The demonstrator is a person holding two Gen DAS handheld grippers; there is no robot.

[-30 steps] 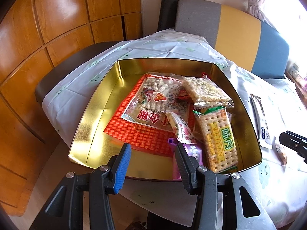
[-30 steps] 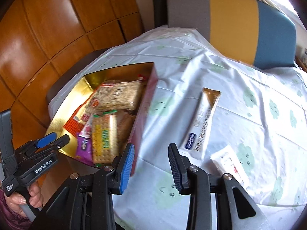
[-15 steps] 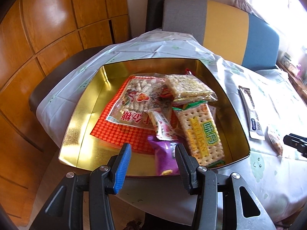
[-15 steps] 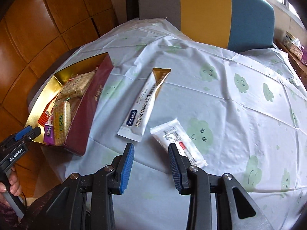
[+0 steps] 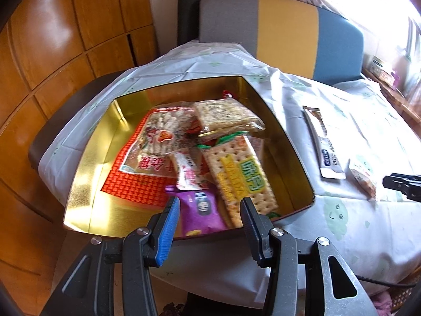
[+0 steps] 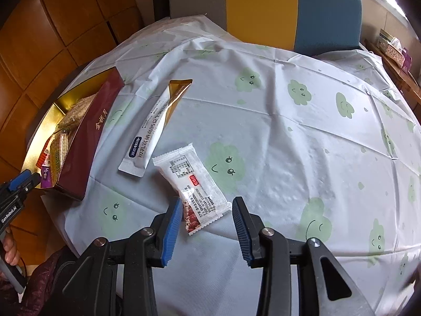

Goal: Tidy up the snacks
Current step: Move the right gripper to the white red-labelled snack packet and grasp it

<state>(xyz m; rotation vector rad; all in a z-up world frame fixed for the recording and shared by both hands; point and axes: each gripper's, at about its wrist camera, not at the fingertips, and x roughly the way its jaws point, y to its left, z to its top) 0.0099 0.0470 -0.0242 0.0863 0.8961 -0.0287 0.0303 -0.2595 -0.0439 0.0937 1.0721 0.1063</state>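
Left gripper [image 5: 209,217] spread, empty, above near edge of gold tin [image 5: 86,158] holding snacks; handle reads "GenRobot.AI". Right gripper [image 6: 206,217] spread, empty, straddling near end of white snack bar [image 6: 193,189] on tablecloth [image 6: 302,144]. Long sachet [image 6: 155,129] just beyond, beside tin.

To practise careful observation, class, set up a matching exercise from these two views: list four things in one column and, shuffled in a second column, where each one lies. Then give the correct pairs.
Things:
1. purple packet
2. long stick sachet
3. small white snack bar
4. right gripper

Places:
A. on the tablecloth, beside the tin's dark red wall
B. open, poised around the near end of a wrapper
C. inside the gold tin, at its near edge
D. on the tablecloth, its near end between two open fingers

Pairs: 1-C, 2-A, 3-D, 4-B
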